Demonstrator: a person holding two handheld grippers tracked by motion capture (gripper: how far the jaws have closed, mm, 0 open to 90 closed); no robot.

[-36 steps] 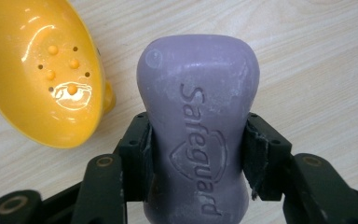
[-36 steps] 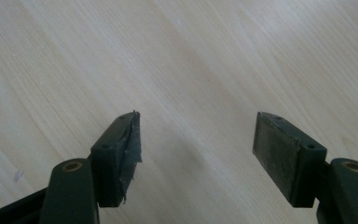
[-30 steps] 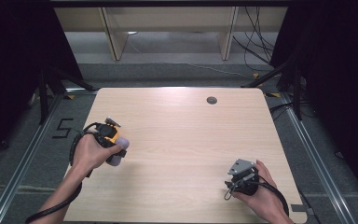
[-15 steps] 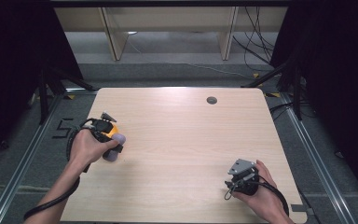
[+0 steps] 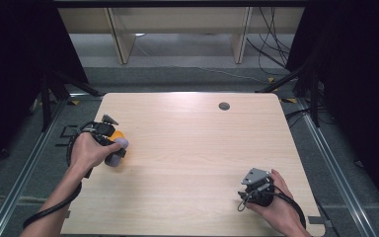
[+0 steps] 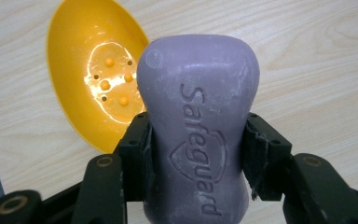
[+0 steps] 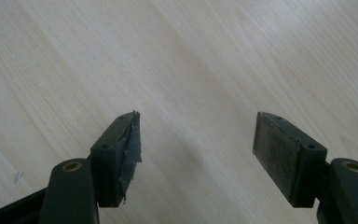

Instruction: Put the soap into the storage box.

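A pale wooden table (image 5: 192, 148) is standing on a dark carpeted floor, with shelving legs and loose cables lying beyond its far edge.

The left gripper (image 6: 198, 144) is clamping a purple bar of soap (image 6: 198, 121) across its narrow waist, both black jaws pressing flat against its sides, with the bar's embossed face turned to the camera. In the high view this left gripper (image 5: 109, 143) is hovering near the table's left edge with the soap (image 5: 118, 148) sticking out past the hand. Just behind the bar a yellow soap dish (image 6: 93, 79) is lying on the wood with its hollow, studded with small drain bumps, facing up; the soap is overlapping the dish's near rim as seen from the gripper, though whether it is touching the dish is hard to tell.

The right gripper (image 7: 198, 149) is standing wide open with nothing between its jaws, only bare wood beneath, and in the high view the right gripper (image 5: 256, 187) is resting near the front right corner, well apart from the soap.

The likely trouble: soap is slick and waisted, so it could be squirting out of the grip if squeezed harder or tilted. Released off-centre, it may be landing on the rim and tipping or skating the light dish, which sits close to the table's edge.
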